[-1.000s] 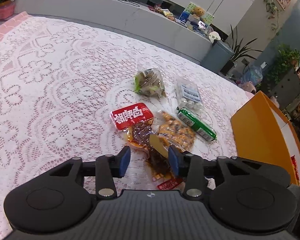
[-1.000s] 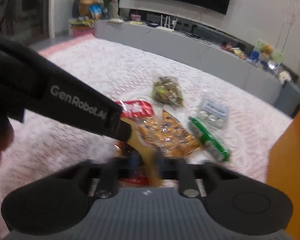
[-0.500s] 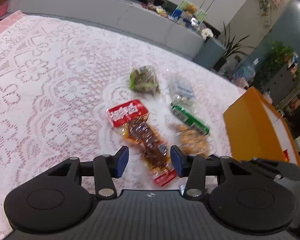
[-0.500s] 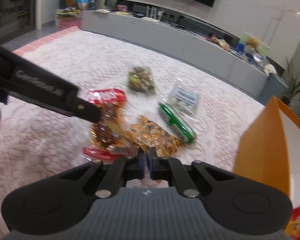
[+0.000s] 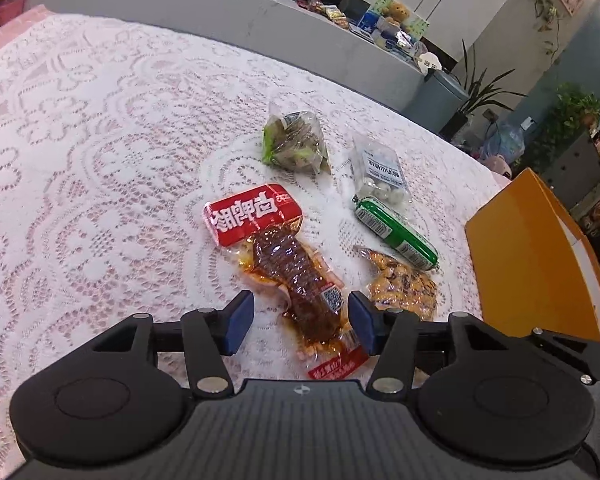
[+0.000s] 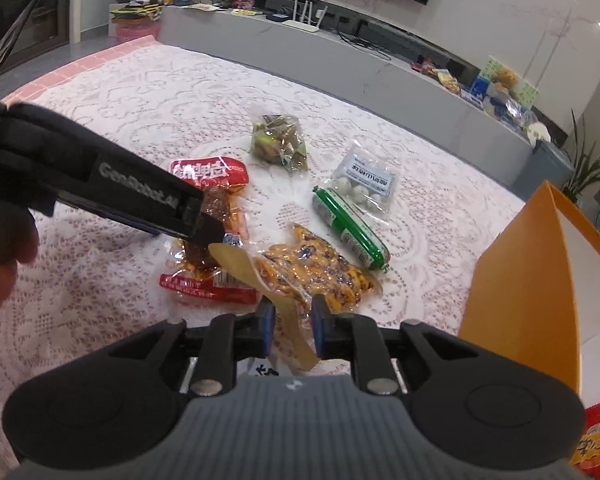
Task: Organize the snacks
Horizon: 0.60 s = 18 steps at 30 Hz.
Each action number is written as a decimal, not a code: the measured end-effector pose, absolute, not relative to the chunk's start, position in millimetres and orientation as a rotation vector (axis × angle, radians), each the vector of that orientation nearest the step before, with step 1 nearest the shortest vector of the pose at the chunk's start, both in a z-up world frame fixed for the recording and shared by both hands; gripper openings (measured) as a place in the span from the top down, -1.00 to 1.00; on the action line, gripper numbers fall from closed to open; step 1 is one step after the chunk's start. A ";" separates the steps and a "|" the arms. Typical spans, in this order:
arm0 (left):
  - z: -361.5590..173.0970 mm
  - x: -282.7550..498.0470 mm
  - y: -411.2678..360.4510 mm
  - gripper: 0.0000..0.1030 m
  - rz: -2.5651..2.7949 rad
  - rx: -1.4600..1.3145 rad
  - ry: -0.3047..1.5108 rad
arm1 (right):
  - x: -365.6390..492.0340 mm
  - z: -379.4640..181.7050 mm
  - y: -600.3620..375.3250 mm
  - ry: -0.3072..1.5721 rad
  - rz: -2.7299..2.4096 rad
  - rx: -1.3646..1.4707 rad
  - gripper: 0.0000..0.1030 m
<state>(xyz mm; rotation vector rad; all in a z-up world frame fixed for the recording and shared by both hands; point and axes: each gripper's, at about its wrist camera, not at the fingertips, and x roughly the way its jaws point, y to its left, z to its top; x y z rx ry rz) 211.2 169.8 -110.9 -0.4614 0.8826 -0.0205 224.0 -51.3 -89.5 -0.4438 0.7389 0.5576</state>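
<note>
A red-and-clear meat snack packet (image 5: 292, 272) lies on the lace cloth between the blue pads of my left gripper (image 5: 300, 322). Its jaws are opening and the pads do not touch the packet. In the right wrist view the left gripper's finger (image 6: 140, 196) reaches over the same packet (image 6: 208, 276). An orange snack packet (image 6: 312, 268) lies just ahead of my right gripper (image 6: 293, 328). That gripper's jaws are opening, and the packet's tan sealed edge (image 6: 292, 332) stands loose between the pads. In the left wrist view the orange packet (image 5: 404, 284) rests right of the meat packet.
A green sausage (image 5: 396, 236), a clear bag of white balls (image 5: 380, 178) and a green leafy packet (image 5: 296, 144) lie farther back. An orange box (image 6: 540, 280) stands at the right, with a red bag (image 6: 596, 440) below it. A hand (image 6: 0, 272) shows at the left.
The orange packet has been pulled right, away from the meat packet. The right jaws, shut half a second ago, have parted. The left jaws have widened around the meat packet.
</note>
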 end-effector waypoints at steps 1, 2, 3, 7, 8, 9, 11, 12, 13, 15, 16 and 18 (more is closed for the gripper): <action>-110.4 211.8 166.2 -0.18 -0.016 -0.437 0.880 | 225.0 -89.5 -50.9 0.744 0.557 -0.437 0.70; -110.0 212.7 162.3 -0.15 -0.013 -0.409 0.879 | 225.5 -89.6 -50.6 0.748 0.556 -0.434 0.70; -109.6 213.4 158.8 -0.06 -0.004 -0.377 0.878 | 225.4 -89.4 -50.3 0.750 0.555 -0.431 0.70; -109.4 212.1 158.2 0.29 0.009 -0.357 0.871 | 225.4 -91.1 -50.3 0.769 0.556 -0.425 0.73; -110.0 211.7 161.0 0.39 -0.001 -0.382 0.870 | 226.1 -91.9 -50.7 0.777 0.554 -0.419 0.76; -110.8 211.7 163.8 0.39 -0.009 -0.409 0.872 | 226.9 -92.7 -51.4 0.785 0.552 -0.413 0.83; -110.5 210.9 165.6 0.45 -0.007 -0.426 0.866 | 228.3 -93.7 -52.7 0.796 0.553 -0.398 0.83; -109.2 210.0 165.7 0.50 -0.009 -0.425 0.860 | 228.5 -93.7 -53.1 0.796 0.553 -0.394 0.84; -107.4 208.9 165.4 0.54 -0.012 -0.421 0.854 | 228.4 -93.4 -53.2 0.795 0.552 -0.393 0.85; -104.5 207.1 166.3 0.61 -0.016 -0.420 0.845 | 227.9 -92.9 -53.7 0.785 0.550 -0.395 0.89; -102.5 205.7 167.7 0.66 -0.023 -0.427 0.847 | 227.7 -92.4 -54.4 0.781 0.552 -0.394 0.91; -96.6 201.2 173.4 0.73 -0.046 -0.450 0.865 | 227.0 -90.9 -55.7 0.771 0.563 -0.391 0.96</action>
